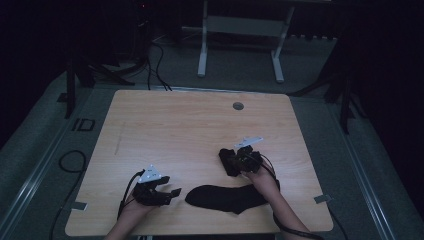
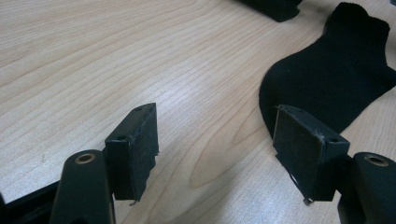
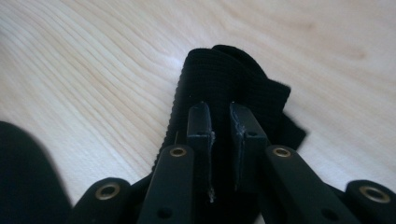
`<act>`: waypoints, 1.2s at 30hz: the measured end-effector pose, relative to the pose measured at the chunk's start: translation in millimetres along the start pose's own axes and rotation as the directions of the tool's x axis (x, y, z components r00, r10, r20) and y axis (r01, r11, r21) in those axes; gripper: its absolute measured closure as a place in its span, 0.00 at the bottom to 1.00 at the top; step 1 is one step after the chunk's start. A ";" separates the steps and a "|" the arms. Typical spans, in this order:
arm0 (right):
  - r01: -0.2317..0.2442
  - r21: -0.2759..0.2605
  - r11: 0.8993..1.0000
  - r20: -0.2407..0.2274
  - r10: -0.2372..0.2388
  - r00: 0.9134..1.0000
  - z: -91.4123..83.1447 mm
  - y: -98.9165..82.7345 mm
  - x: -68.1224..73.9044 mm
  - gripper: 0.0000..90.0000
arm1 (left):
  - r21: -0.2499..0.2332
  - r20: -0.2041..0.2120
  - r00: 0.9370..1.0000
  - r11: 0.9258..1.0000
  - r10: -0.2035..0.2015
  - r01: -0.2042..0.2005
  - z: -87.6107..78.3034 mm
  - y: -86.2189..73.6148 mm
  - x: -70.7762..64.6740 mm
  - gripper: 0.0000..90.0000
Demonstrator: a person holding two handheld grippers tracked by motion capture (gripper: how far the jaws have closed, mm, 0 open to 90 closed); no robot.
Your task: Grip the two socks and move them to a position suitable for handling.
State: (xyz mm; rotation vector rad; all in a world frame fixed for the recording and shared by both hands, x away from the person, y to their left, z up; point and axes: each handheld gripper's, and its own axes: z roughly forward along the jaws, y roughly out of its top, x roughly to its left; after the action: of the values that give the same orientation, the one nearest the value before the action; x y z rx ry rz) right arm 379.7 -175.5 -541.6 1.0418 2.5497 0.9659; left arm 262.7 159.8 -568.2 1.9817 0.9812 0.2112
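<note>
One black sock (image 1: 225,197) lies flat near the front edge of the wooden table (image 1: 190,125). My left gripper (image 1: 170,186) rests just left of its toe end, open, with bare wood between the jaws (image 2: 215,144); the flat sock (image 2: 336,79) lies beyond the right jaw. A second black sock (image 1: 227,161), bunched up, is pinched in my right gripper (image 1: 234,161), just behind the flat one. In the right gripper view the right gripper (image 3: 220,119) stands nearly closed on the ribbed sock (image 3: 224,74), whose cuff reaches out past the tips.
A grey grommet (image 1: 238,106) sits in the table's far side. Tape tabs mark the front left edge (image 1: 78,205) and front right edge (image 1: 322,198). A white desk frame (image 1: 240,30) and cables (image 1: 155,65) stand on the floor beyond.
</note>
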 end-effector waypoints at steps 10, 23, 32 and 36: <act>-0.016 -0.048 0.999 0.023 0.017 1.000 -7.8 0.5 2.0 0.59 | 0.001 0.002 1.000 1.000 0.001 -0.001 0.1 0.1 -0.5 0.35; 0.022 0.022 1.000 0.055 -0.023 0.998 4.2 -6.1 2.3 0.76 | -0.003 0.009 1.000 1.000 0.003 -0.003 2.2 6.8 -1.8 0.35; 0.000 -0.026 1.000 0.038 0.000 0.999 -3.8 -3.4 5.4 0.90 | -0.012 0.010 1.000 1.000 0.014 -0.013 6.6 24.7 -0.9 0.35; -0.015 -0.067 0.998 0.005 0.015 1.000 -15.1 0.7 5.0 0.91 | -0.008 0.028 0.999 1.000 0.024 -0.024 13.4 35.5 -0.9 0.35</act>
State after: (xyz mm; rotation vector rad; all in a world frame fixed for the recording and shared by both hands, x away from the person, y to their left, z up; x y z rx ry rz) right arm 370.0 -179.1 -529.5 1.0450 2.4902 1.0427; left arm 288.4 140.2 -548.3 1.9854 0.9372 0.1992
